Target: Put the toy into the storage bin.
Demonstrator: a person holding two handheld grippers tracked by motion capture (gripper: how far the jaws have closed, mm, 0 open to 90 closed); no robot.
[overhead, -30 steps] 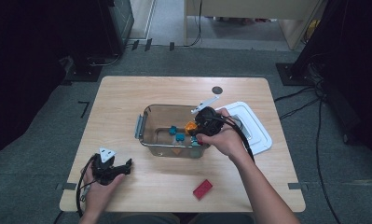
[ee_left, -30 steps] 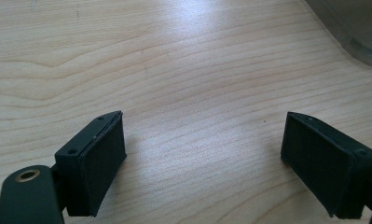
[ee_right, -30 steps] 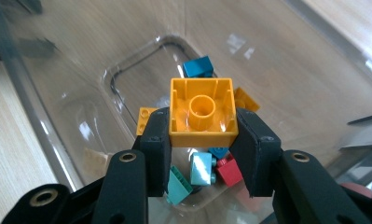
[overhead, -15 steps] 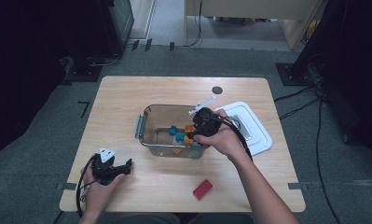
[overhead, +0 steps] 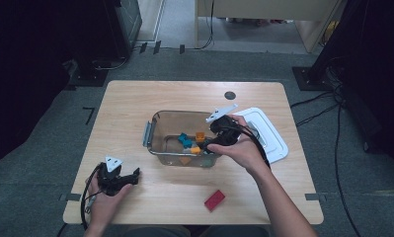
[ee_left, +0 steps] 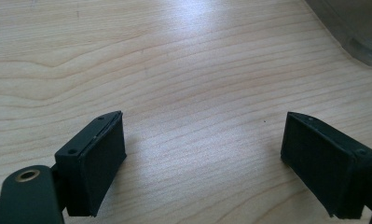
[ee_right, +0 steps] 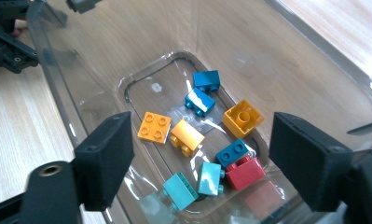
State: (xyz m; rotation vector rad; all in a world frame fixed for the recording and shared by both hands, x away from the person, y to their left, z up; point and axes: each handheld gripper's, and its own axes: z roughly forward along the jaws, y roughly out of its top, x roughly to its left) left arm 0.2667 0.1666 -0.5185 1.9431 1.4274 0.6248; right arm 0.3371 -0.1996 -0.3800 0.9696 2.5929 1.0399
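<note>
Your right claw (overhead: pixel 210 144) hangs over the near right end of the clear plastic tub (overhead: pixel 155 129) in the middle of the tabletop (overhead: pixel 135 98). Its jaws have just been opening and now stand wide apart with nothing between the pads; in the right gripper view they frame the bricks lying on the tub floor below.

That view shows nine bricks in the tub. A red brick (ee_right: pixel 245 171) lies nearest you, touching a dark blue brick (ee_right: pixel 232 153) just beyond it. Beside the red one sit two turquoise bricks (ee_right: pixel 210 178), close together, one tipped on its side. Toward the middle lie a flat orange four-stud brick (ee_right: pixel 154 127) and an orange brick on its side (ee_right: pixel 187 136), touching at a corner. A yellow-orange brick (ee_right: pixel 242 117) sits with its hollow underside up, slightly apart to the right. At the far end two blue bricks (ee_right: pixel 200 101) lie one behind the other.

Outside the tub, another red brick (overhead: pixel 215 200) lies flat on the tabletop near your edge, well apart from the tub. The white lid (overhead: pixel 270 136) rests on the tabletop just right of the tub, partly under your right hand.

Your left claw (overhead: pixel 131 176) rests low on the tabletop at the near left, jaws spread wide and holding nothing, with bare wood between them in the left gripper view.
</note>
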